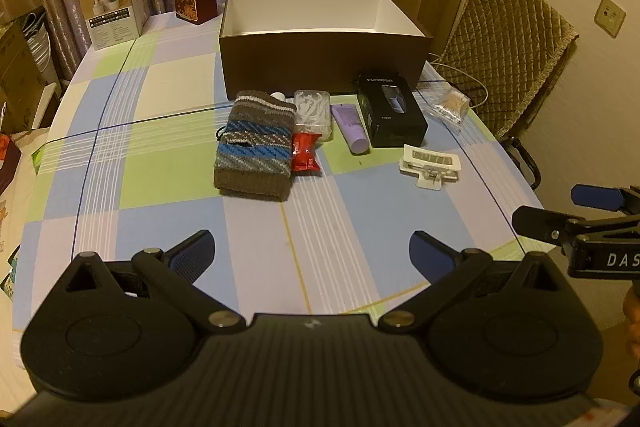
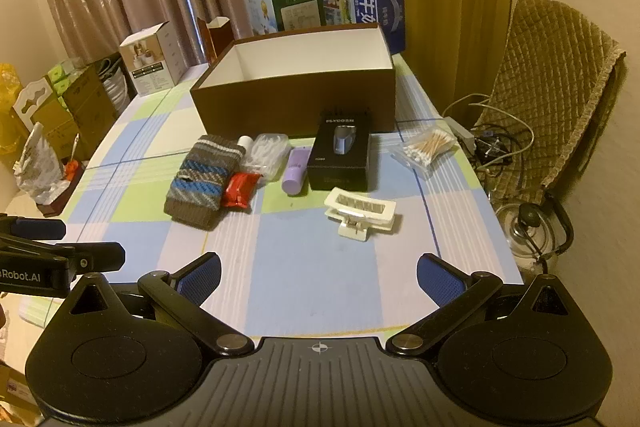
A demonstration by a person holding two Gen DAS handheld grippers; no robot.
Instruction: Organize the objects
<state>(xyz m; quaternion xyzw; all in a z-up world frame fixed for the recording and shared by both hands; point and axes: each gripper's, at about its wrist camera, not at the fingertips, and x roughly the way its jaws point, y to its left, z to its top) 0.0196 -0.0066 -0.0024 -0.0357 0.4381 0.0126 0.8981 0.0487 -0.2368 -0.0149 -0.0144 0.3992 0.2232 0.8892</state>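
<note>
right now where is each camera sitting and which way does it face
Left wrist: on the left hand-held gripper, low over the near edge of the table, facing the brown box; its own open fingers show, with the right hand-held gripper entering at the right edge.
Right wrist: on the right hand-held gripper, further right, facing the same box; its own open fingers show, with the left hand-held gripper at the left edge.
Shared: box, knit sock, black carton, white clip.
</note>
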